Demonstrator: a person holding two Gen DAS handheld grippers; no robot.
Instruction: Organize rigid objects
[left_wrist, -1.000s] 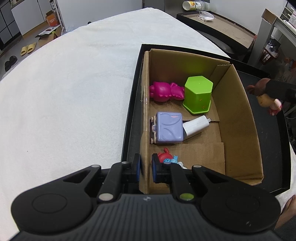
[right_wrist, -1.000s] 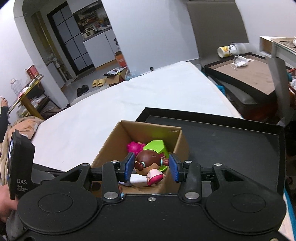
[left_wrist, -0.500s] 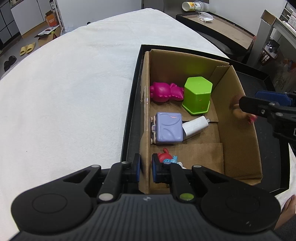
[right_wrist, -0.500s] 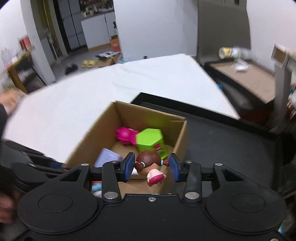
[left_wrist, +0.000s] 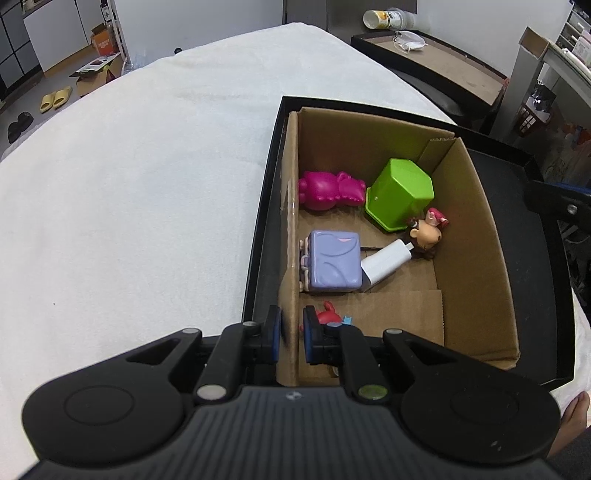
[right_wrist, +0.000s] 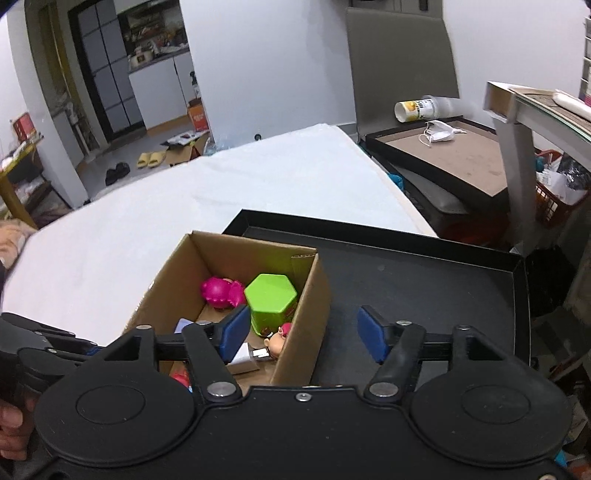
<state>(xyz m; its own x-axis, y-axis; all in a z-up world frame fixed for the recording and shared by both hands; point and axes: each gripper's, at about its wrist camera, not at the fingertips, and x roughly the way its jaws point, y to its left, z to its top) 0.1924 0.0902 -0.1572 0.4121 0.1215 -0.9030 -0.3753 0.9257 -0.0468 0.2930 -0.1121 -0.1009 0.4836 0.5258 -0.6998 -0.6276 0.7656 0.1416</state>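
Observation:
A cardboard box (left_wrist: 476, 236) (right_wrist: 306, 314) stands in a black tray (left_wrist: 546, 280) (right_wrist: 424, 280). Inside lie a magenta toy (left_wrist: 328, 190) (right_wrist: 219, 291), a green hexagonal block (left_wrist: 400, 194) (right_wrist: 271, 297), a lilac cube (left_wrist: 334, 260), a white piece (left_wrist: 386, 262) (right_wrist: 245, 356), a red and blue toy (left_wrist: 328, 315) and a small doll (left_wrist: 426, 232) (right_wrist: 277, 341) beside the green block. My left gripper (left_wrist: 291, 334) is shut on the box's left wall. My right gripper (right_wrist: 297, 332) hangs above the box's right wall, its jaws opening with nothing between them.
White cloth (left_wrist: 129, 203) covers the table left of the tray. Beyond the table's far edge stands a second black tray (right_wrist: 443, 155) with a face mask (right_wrist: 439, 133) and a toppled cup (right_wrist: 417, 109). A person's hand (right_wrist: 11, 428) shows at the lower left.
The right gripper carried the doll over the box and its jaws spread; the doll now lies inside beside the green block. The left gripper kept its hold on the wall.

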